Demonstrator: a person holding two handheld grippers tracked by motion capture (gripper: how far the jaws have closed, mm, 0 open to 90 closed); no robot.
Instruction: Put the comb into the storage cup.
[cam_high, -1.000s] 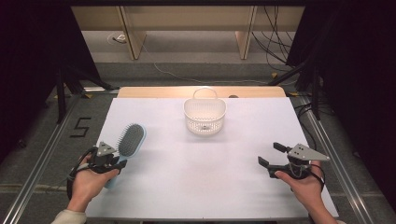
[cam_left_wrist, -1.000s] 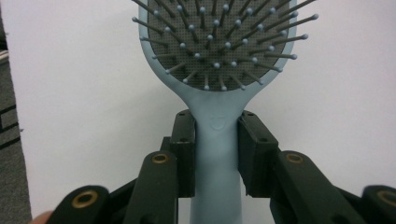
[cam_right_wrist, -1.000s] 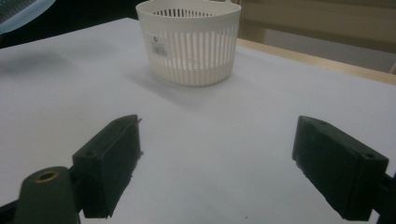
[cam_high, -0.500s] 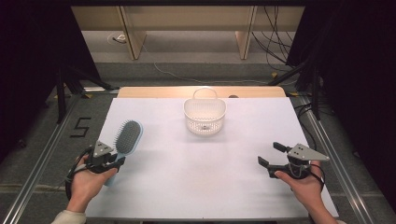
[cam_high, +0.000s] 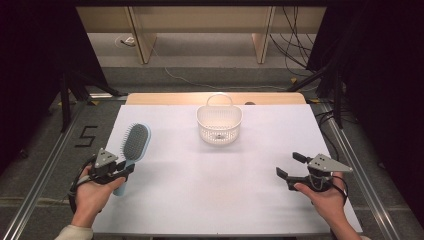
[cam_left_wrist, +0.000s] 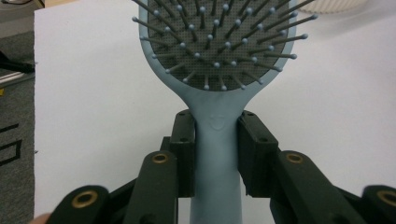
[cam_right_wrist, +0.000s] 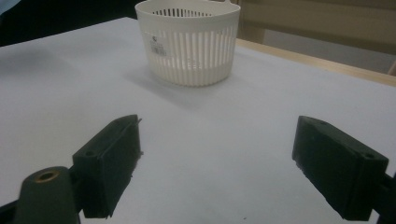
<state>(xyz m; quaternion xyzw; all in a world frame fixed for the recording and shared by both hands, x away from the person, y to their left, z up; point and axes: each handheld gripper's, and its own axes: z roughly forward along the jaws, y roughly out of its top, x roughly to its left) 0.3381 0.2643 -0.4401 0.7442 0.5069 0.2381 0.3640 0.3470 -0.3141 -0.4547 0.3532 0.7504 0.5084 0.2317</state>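
A light blue hairbrush (cam_high: 134, 146) with a dark bristle pad lies at the left of the white table (cam_high: 250, 145), head pointing away from me. My left gripper (cam_high: 123, 172) is shut on its handle (cam_left_wrist: 215, 154), both jaws pressed against the neck just below the bristle pad (cam_left_wrist: 219, 42). A white slotted basket (cam_high: 219, 123) with a handle stands at the table's far middle; it also shows ahead in the right gripper view (cam_right_wrist: 188, 39). My right gripper (cam_high: 291, 165) rests near the right front of the table, open, with nothing between its jaws (cam_right_wrist: 215, 168).
A wooden strip (cam_high: 175, 98) runs along the table's far edge. Metal rails (cam_high: 45, 170) flank both sides, with a "5" marked on the floor (cam_high: 86, 136) at left. Cables (cam_high: 295, 45) lie on the floor behind.
The left gripper and hairbrush have shifted slightly left and toward the table's left edge. The right gripper has stayed put.
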